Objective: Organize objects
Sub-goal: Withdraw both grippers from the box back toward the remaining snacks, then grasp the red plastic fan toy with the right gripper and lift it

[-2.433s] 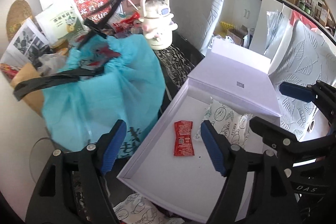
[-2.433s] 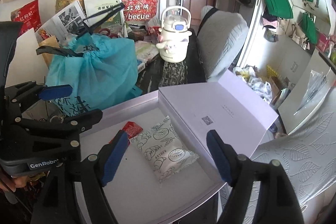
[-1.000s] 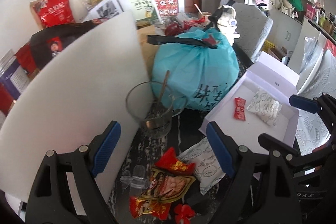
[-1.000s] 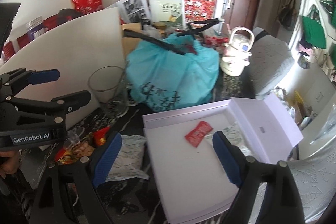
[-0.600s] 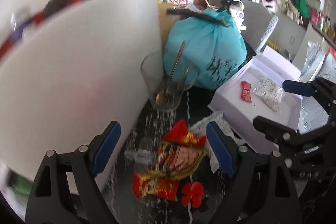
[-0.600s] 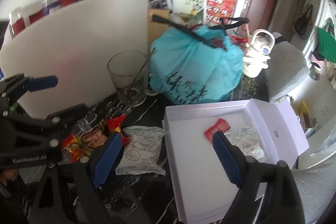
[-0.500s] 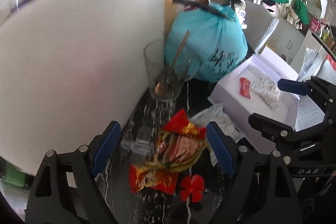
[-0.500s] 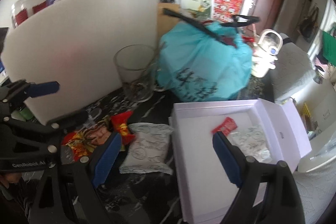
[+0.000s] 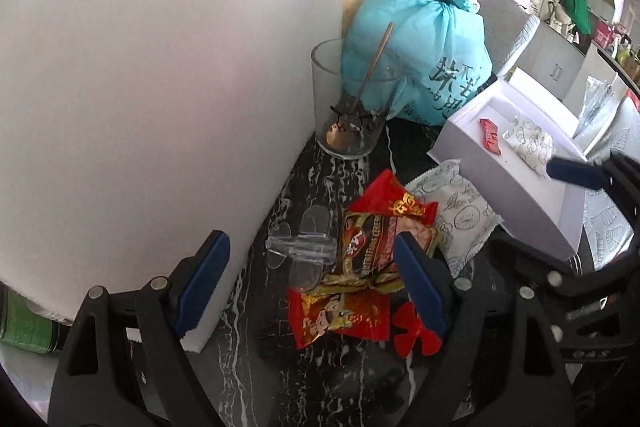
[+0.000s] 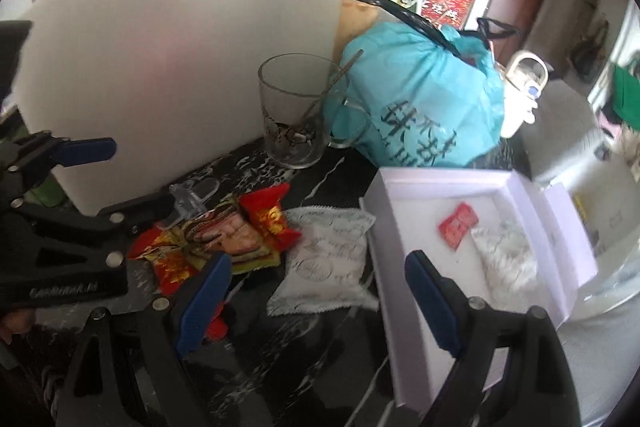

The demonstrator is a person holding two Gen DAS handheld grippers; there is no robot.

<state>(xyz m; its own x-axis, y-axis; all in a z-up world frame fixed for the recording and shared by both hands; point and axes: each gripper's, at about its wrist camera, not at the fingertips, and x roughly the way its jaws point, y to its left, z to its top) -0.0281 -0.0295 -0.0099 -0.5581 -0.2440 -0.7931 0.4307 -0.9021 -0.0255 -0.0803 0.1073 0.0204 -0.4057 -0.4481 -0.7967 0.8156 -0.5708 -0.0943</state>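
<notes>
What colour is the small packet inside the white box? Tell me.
Red; the small packet in the white box shows best from the right wrist.

White board (image 9: 160, 87) hides shelf behind; green bottle (image 9: 24, 327) cut off.

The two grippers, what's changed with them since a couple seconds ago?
Both swung away from the white box and dipped toward the snack packets on the dark table. Left gripper and right gripper took hold of nothing. Box contents, glass and blue bag stayed put.
</notes>
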